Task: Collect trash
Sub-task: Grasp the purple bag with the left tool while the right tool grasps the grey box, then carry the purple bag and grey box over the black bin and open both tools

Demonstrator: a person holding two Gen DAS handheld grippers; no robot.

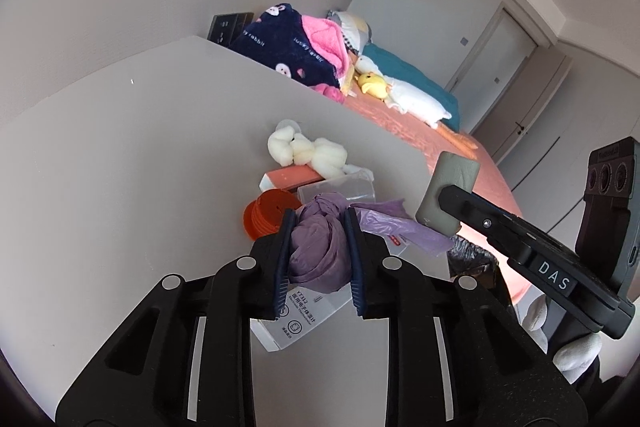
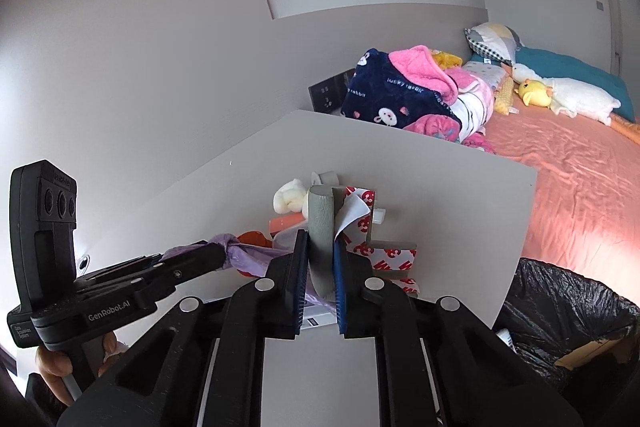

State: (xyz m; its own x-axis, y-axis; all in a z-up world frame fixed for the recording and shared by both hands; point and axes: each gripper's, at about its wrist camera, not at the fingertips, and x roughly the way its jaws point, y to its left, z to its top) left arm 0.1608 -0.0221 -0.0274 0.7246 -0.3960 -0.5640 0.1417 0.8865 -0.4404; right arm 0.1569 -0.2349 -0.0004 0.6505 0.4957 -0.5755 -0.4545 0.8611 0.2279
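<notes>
My left gripper [image 1: 319, 227] is shut on a crumpled purple plastic bag [image 1: 318, 247] above the grey table [image 1: 140, 167]; it also shows in the right wrist view [image 2: 224, 253]. My right gripper [image 2: 321, 251] is shut on a grey foam tape roll [image 2: 321, 227] with a red-and-white printed backing strip [image 2: 362, 223]; the roll also shows in the left wrist view [image 1: 448, 191]. A bin with a black liner [image 2: 568, 311] stands at the table's right edge.
On the table lie a white plush toy [image 1: 308, 151], an orange box [image 1: 288, 177], an orange lid [image 1: 268, 213], a clear plastic container [image 1: 340, 189] and a white thermometer box [image 1: 304, 315]. A bed with a salmon sheet [image 2: 580, 187], blankets and pillows lies behind.
</notes>
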